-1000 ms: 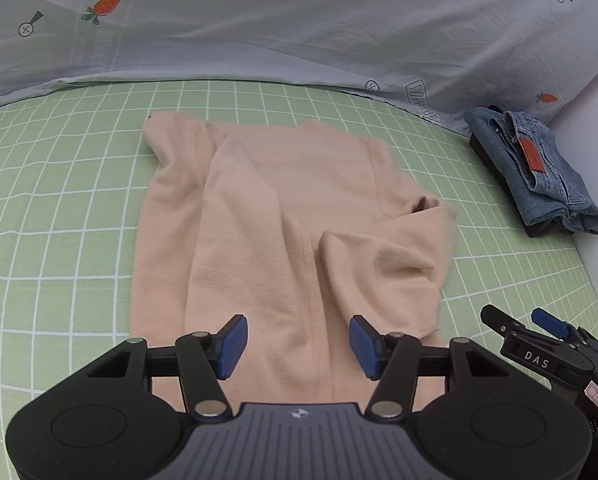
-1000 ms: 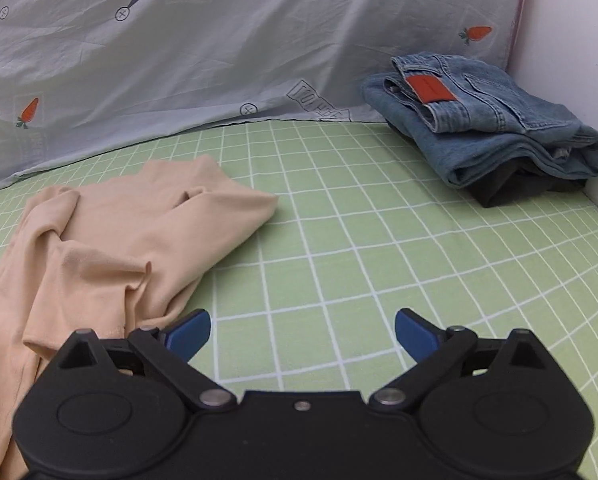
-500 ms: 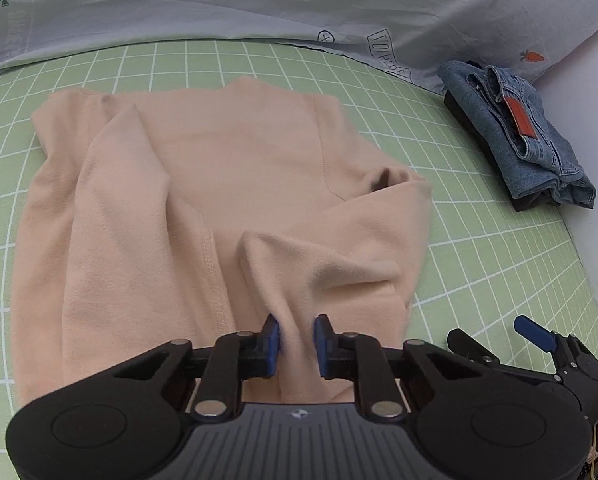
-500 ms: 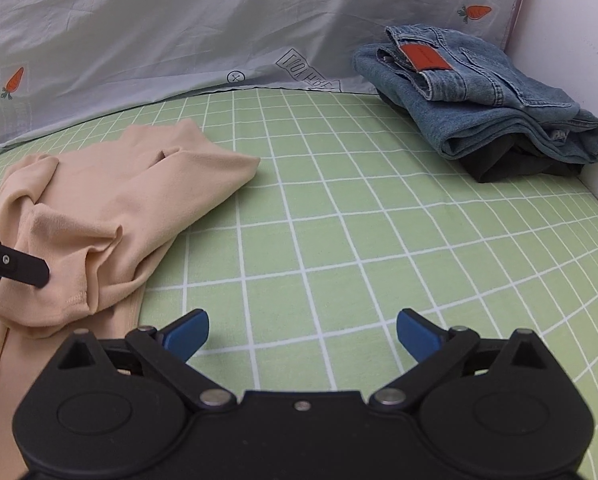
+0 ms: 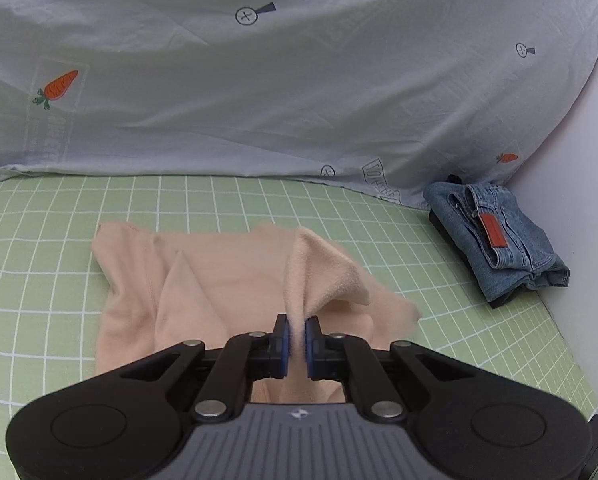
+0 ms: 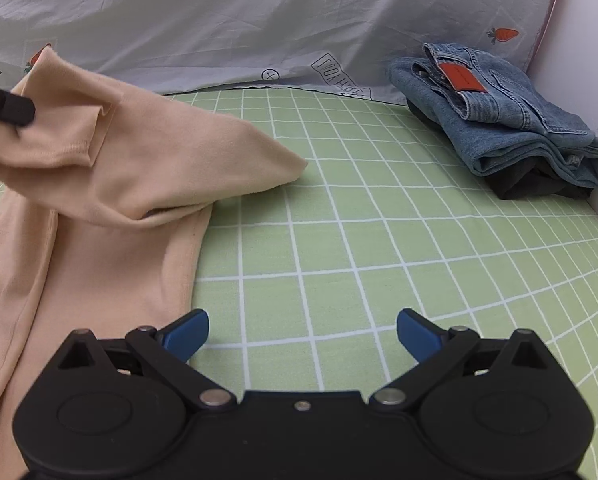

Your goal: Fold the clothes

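A peach long-sleeved top point(image 5: 203, 280) lies on the green checked sheet point(image 5: 39, 240). My left gripper point(image 5: 296, 340) is shut on its right sleeve point(image 5: 319, 276) and holds the sleeve lifted above the body of the top. In the right wrist view the raised sleeve point(image 6: 139, 152) hangs at the left, with the left gripper's tip point(image 6: 3, 106) at the frame edge. My right gripper point(image 6: 303, 334) is open and empty, low over the sheet just right of the top's hem point(image 6: 99, 280).
A folded stack of blue jeans point(image 5: 499, 240) over a dark garment lies at the far right by the white wall point(image 5: 579, 220), also in the right wrist view point(image 6: 499, 112). A pale blue carrot-print duvet point(image 5: 259, 80) rises along the back.
My left gripper shut on the sleeve and has lifted it up and back over the top. My right gripper stayed open and shifted slightly toward the top's hem.
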